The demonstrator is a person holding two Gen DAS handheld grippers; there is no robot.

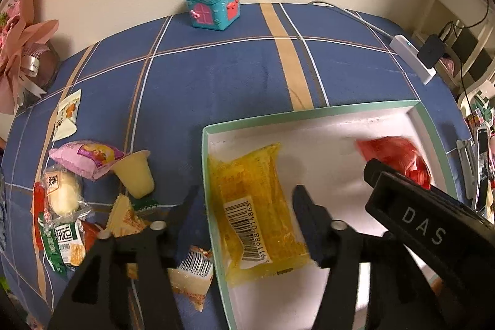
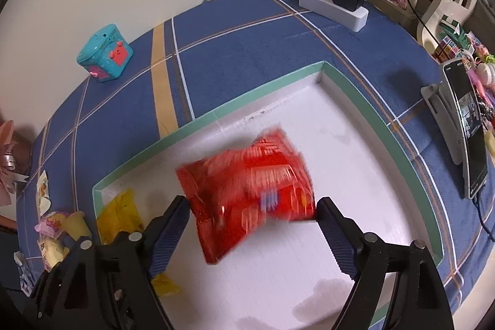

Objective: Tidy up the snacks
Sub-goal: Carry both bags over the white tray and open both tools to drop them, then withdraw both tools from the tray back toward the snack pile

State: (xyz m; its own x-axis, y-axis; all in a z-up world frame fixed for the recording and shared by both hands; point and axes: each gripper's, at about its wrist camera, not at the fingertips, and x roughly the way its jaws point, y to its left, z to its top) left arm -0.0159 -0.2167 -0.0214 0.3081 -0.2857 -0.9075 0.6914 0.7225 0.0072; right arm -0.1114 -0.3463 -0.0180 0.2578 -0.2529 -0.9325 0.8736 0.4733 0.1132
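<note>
left wrist view: the left claw (image 1: 244, 200) is wide open and holds nothing. between its two fingers, in the lower middle of the frame, a yellow packet (image 1: 256, 212) lies flat in the left part of the box (image 1: 309, 113), close to the left wall. the box is white inside with a green rim and stands on the blue checked surface (image 1: 216, 76). at the right of the frame the right claw (image 1: 376, 175) comes in over a red bag (image 1: 399, 156). at the lower left, outside the box, a pile of loose snacks (image 1: 77, 194) waits on the surface, with a pale jelly cup (image 1: 134, 173) among them. a teal toy box (image 1: 213, 3) stands at the upper middle.

right wrist view: the right claw (image 2: 252, 206) is also wide open. the red bag (image 2: 247, 190) is in the middle of the frame between the fingers, blurred; i cannot tell if it touches them or lies already on the box floor. the yellow packet (image 2: 119, 215) is at the lower left.

i judge that the step in hand is the placing of the red bag in the box. the next move probably calls for the left claw to go to the pile at the left, and close on one snack only.
</note>
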